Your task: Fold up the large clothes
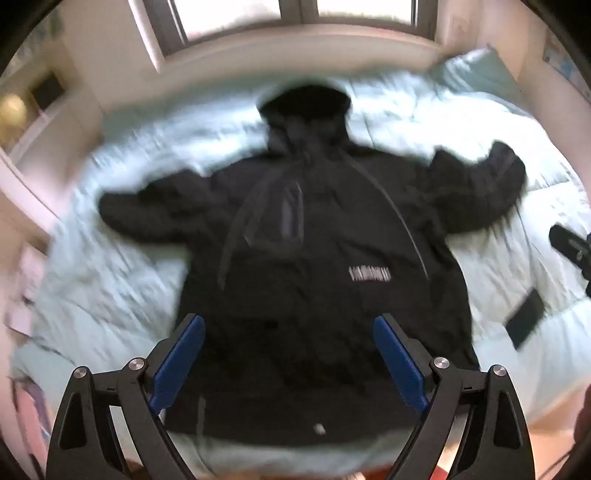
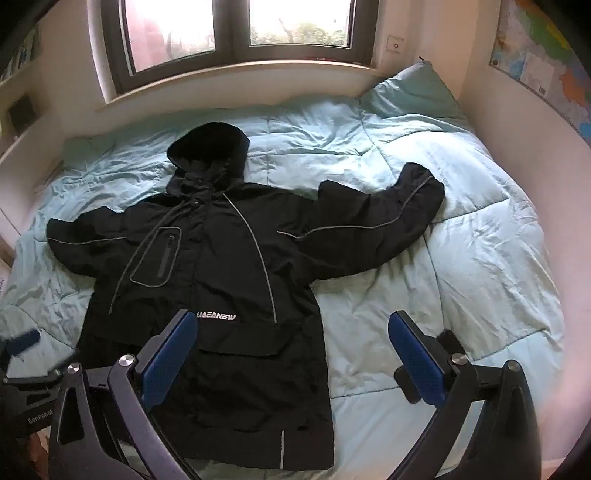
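Setting: a bed covered by a pale blue-green duvet (image 2: 424, 302), under a window (image 2: 236, 33), with a pillow (image 2: 413, 92) in the far right corner.
Garment: a black hooded jacket (image 2: 221, 280) lies face up and spread flat on the duvet, unfolded, hood (image 2: 208, 147) toward the window, hem toward the viewer.
Long axis: hood to hem runs away from the grippers toward the window; the sleeves stretch crosswise.
Right sleeve as seen: it (image 2: 388, 210) angles out toward the pillow side, its cuff lifted slightly toward the window.
Left sleeve as seen: it (image 2: 85, 236) reaches toward the left edge of the bed.
Left gripper: it (image 1: 288, 354) hangs tilted downward over the jacket's lower front, blue pads spread wide, nothing between them; this view is motion-blurred.
Right gripper: it (image 2: 295, 354) is also tilted downward, fingers spread wide and empty, straddling the jacket's right side edge, one pad over fabric, the other over bare duvet.
Which is nearer: judged from both views, the right gripper is closer to the pillow-side sleeve, the left to the opposite sleeve and body.
Stage: folding looks not yet begun; a likely first move is bringing a sleeve inward across the chest.
Other item: a dark flat object (image 1: 524, 321) rests on the duvet beside the jacket; what it is cannot be told.
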